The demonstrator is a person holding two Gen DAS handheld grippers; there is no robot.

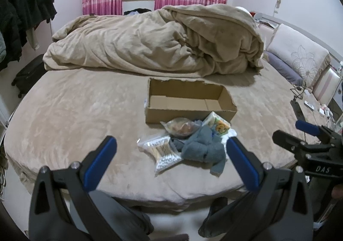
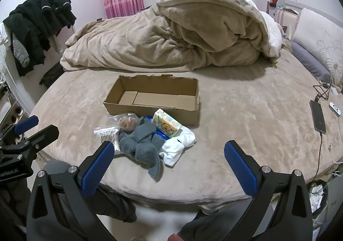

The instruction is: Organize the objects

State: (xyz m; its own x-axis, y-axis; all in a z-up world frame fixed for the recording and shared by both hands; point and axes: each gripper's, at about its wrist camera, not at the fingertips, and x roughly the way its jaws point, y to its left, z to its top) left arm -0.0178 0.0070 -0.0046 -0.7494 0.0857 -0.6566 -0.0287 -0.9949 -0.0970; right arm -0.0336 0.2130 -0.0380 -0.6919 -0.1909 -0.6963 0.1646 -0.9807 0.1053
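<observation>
Nothing sorted yet, I judge: the cardboard box (image 2: pixel 153 99) mid-bed sits empty, the pile of items (image 2: pixel 145 133) lies toward the bed's near edge. Both left gripper (image 1: pixel 171 157) and right gripper (image 2: pixel 169 161) hover, fingers spread, holding nothing.

A cardboard box (image 1: pixel 189 100) sits mid-frame on the bed (image 1: pixel 75 116). Just below it lies a pile: a bag of cotton swabs (image 1: pixel 159 152) at lower left, a snack bag (image 1: pixel 182 127) above it, a tissue pack (image 1: pixel 216 124) to the right against the box, a knitted cloth (image 1: pixel 202 146) lowest. A heaped blanket (image 1: pixel 154 39) fills the upper frame behind the box.
</observation>
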